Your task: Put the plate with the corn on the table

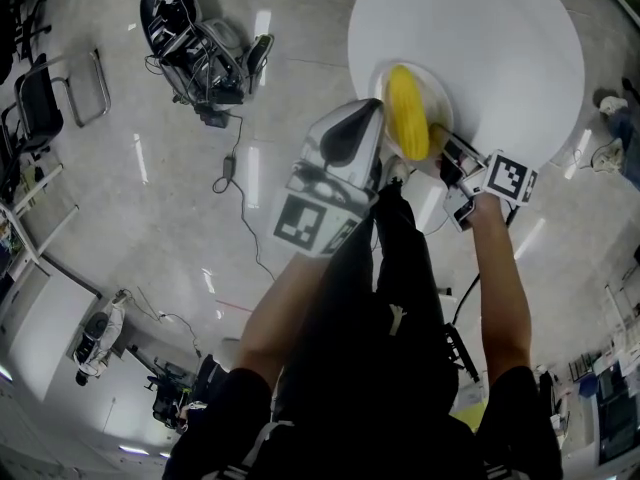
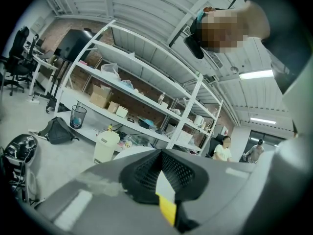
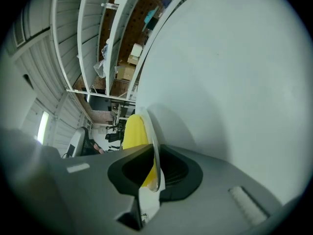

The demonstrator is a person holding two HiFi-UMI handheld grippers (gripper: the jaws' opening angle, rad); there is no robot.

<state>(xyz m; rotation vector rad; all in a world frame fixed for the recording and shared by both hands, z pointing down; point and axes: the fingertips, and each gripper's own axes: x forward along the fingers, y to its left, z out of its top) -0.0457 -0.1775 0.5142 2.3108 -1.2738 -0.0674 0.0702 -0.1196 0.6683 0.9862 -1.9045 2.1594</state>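
A pale plate [image 1: 425, 96] with a yellow corn cob [image 1: 406, 111] on it lies over the near side of the round white table [image 1: 500, 38]. My right gripper [image 1: 445, 140] is shut on the plate's near rim. In the right gripper view the plate [image 3: 150, 141] stands edge-on between the pads, the corn [image 3: 134, 131] on its left and the table [image 3: 234, 82] on its right; whether plate and table touch I cannot tell. My left gripper [image 1: 350, 133] hangs left of the plate, off the table, jaws shut on nothing [image 2: 159, 166].
A black wheeled machine [image 1: 190, 48] with cables trailing from it and a chair [image 1: 40, 103] stand on the grey floor to the left. White shelving [image 2: 142, 97] with boxes, a bin [image 2: 78, 116], a pale canister [image 2: 106, 146] and two distant people [image 2: 223, 150] are behind.
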